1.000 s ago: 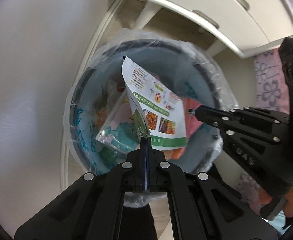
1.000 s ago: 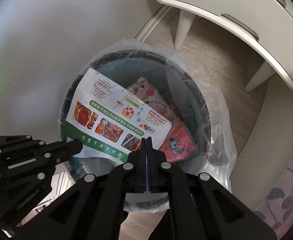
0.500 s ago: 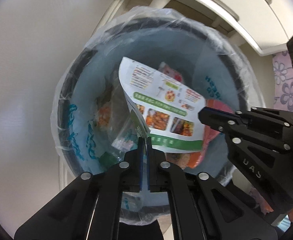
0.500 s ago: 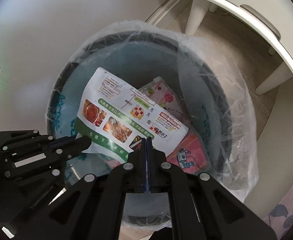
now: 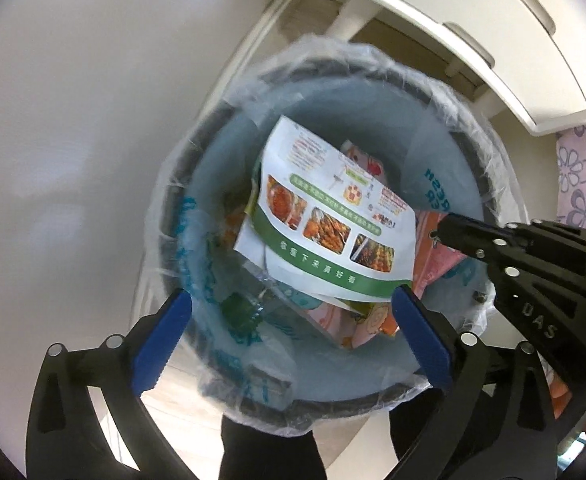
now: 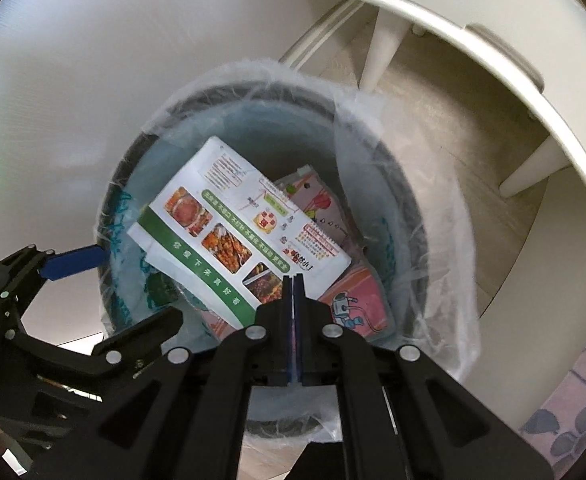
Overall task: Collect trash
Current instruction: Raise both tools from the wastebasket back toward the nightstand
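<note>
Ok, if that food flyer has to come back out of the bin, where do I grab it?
Take the flyer by its green-banded edge, the near one, which is tipped up off the wrappers below. Come straight down through the bin mouth with the open left gripper, one finger over and one under that edge, since the sheet is thin and slanted.

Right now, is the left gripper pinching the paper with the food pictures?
No, the left gripper is open, its blue pads wide apart, and the flyer lies loose in the trash bin.
</note>
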Available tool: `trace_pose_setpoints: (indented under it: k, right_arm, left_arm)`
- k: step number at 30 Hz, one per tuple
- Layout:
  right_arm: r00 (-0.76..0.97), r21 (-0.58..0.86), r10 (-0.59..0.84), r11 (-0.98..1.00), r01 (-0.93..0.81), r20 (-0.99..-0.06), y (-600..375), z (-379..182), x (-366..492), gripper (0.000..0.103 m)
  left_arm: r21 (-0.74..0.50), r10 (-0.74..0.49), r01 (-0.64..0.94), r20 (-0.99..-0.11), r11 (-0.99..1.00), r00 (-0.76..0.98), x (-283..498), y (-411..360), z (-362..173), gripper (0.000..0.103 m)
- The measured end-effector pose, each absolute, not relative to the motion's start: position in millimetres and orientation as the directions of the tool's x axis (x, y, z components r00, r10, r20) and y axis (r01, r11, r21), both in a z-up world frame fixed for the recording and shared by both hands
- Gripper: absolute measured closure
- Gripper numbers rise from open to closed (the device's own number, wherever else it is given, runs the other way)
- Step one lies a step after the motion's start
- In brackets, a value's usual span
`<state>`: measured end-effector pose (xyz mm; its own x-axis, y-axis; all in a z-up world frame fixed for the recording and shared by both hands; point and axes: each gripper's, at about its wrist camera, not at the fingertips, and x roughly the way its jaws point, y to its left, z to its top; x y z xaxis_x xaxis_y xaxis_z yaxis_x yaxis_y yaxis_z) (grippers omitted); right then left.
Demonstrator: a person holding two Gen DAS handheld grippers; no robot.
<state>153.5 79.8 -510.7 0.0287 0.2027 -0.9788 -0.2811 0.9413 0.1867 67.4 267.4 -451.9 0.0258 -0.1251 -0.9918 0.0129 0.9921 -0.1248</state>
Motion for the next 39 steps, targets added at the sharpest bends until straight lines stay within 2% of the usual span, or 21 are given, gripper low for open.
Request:
trace_pose_setpoints:
  k: [2, 3, 4, 5, 9, 10, 16, 25, 32, 39]
  right_arm:
    - [0.066, 0.156, 0.179, 0.951, -0.268, -0.982, 74, -498, 155, 0.051]
    - [0.079, 0.172, 0.197, 0.953, -0.249, -0.977, 70, -492, 156, 0.041]
    - [0.088, 0.181, 0.207, 0.955, -0.236, -0.975, 66, -487, 157, 0.022]
    - [0.097, 0.175, 0.203, 0.956, -0.236, -0.974, 62, -484, 158, 0.014]
    - [0.144, 0.131, 0.173, 0.956, -0.262, -0.974, 55, -462, 159, 0.012]
    - [0.155, 0.117, 0.163, 0.957, -0.266, -0.974, 55, -458, 160, 0.007]
    - [0.218, 0.075, 0.135, 0.962, -0.263, -0.967, 43, -419, 161, 0.007]
    - [0.34, 0.074, 0.134, 0.98, -0.184, -0.931, 10, -320, 167, 0.007]
    - [0.521, 0.042, 0.08, 0.996, -0.085, -0.85, -33, -222, 174, 0.007]
    - [0.632, 0.038, 0.052, 0.999, -0.035, -0.773, -72, -135, 178, 0.007]
  left_arm:
    - [-0.104, -0.104, 0.005, -0.994, 0.995, 0.041, 66, 272, -446, 0.006]
    - [-0.101, -0.101, -0.003, -0.994, 0.995, 0.044, 65, 275, -443, 0.006]
    - [-0.099, -0.098, -0.005, -0.994, 0.995, 0.045, 64, 275, -440, 0.006]
    - [-0.092, -0.092, 0.001, -0.994, 0.996, 0.051, 64, 275, -436, 0.006]
    - [-0.085, -0.086, 0.026, -0.994, 0.996, 0.069, 65, 270, -423, 0.006]
    - [-0.084, -0.086, 0.029, -0.993, 0.996, 0.075, 65, 270, -420, 0.006]
    - [-0.067, -0.071, 0.037, -0.992, 0.997, 0.108, 74, 260, -386, 0.006]
    - [-0.049, -0.075, 0.134, -0.978, 0.99, 0.194, 97, 227, -292, 0.006]
    - [-0.045, -0.117, 0.239, -0.948, 0.97, 0.296, 121, 187, -209, 0.006]
    - [-0.047, -0.179, 0.333, -0.907, 0.942, 0.38, 146, 146, -128, 0.006]
